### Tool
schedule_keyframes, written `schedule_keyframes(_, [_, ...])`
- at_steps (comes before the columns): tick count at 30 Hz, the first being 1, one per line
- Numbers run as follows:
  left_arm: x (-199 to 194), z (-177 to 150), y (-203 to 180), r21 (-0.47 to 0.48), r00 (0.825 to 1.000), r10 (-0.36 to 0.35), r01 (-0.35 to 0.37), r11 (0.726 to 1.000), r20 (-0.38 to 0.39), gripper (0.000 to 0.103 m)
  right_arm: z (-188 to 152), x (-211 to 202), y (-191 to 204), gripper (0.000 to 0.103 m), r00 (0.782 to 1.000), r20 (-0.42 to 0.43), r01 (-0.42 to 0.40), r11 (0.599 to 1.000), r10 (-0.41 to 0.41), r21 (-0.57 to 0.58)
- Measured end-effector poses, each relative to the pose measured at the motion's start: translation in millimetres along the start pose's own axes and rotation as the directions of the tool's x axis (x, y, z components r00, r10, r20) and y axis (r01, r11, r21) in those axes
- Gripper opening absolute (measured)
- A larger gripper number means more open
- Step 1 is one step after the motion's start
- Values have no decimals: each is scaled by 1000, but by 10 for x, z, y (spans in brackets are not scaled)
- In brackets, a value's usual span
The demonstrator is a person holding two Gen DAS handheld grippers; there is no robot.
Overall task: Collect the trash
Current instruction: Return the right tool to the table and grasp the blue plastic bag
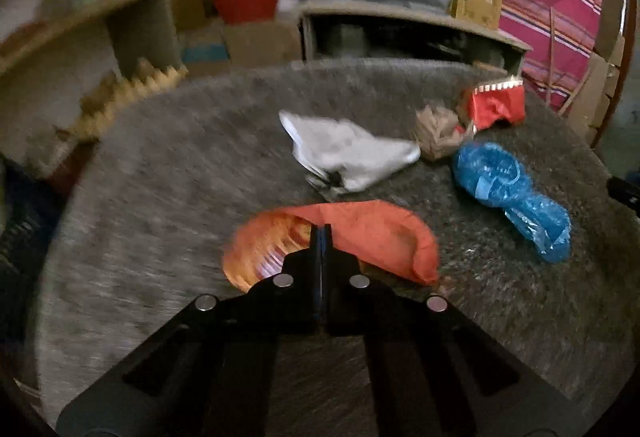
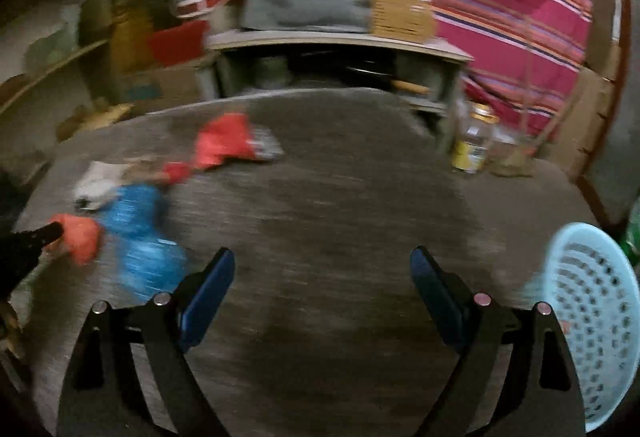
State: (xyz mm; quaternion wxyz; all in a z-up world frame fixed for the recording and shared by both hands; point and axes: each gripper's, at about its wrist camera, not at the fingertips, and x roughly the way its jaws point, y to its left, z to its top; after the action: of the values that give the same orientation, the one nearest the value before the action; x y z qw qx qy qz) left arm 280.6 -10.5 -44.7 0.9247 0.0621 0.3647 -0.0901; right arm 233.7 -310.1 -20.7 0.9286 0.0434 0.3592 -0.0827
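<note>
The orange wrapper sits near the middle of the grey desk, just ahead of the left gripper, whose jaws are pressed together on its near edge, with no gap showing between them. From that wrapper, the rest of the litter fans away: a crumpled white paper at about twelve o'clock, a blue plastic bag at two o'clock, and further off toward one o'clock a brown paper wad touching a red packet. The right gripper hangs over a bare part of the desk with its jaws spread wide and nothing between them. At its three o'clock, at the desk's edge, is a pale blue perforated basket, which looks like the place for the trash; a glass jar stands beyond at one o'clock. My reading is that the first piece has just been pinched and not yet carried off. Next the left hand would need to lift the wrapper clear without dragging its neighbours and swing it across to the basket.
</note>
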Motion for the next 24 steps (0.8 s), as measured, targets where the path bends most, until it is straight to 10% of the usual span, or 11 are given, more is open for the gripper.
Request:
schedule_keyframes(9, [-359,-39,563,-44,986,131,-127,991,105,0,-54,253,960,87,996,-46,-88,982,82,-168])
schedule_keyframes(11, [-382,-36,657,-63,983,150,-144,988,106,0,-133,392,1082,69,991,-106,-98,975,78,-197])
schedule_keyframes(12, [-372,-32,685,-66,983,149,-143,988,108,0,-155,428,1105,41,989,-121,-112,973,89,-202])
schedule_keyframes(15, [-387,-26,681,-72,984,135,-128,989,112,0,-157,399,1072,18,986,-112,-142,972,123,-187])
schedule_keyframes(22, [-271,19,430,-64,991,82,-76,995,106,2,-36,94,632,15,991,-27,-135,981,132,-138])
schedule_keyframes(24, [-177,52,328,-63,994,73,-67,996,86,25,-18,21,447,15,993,-15,-116,986,115,-123])
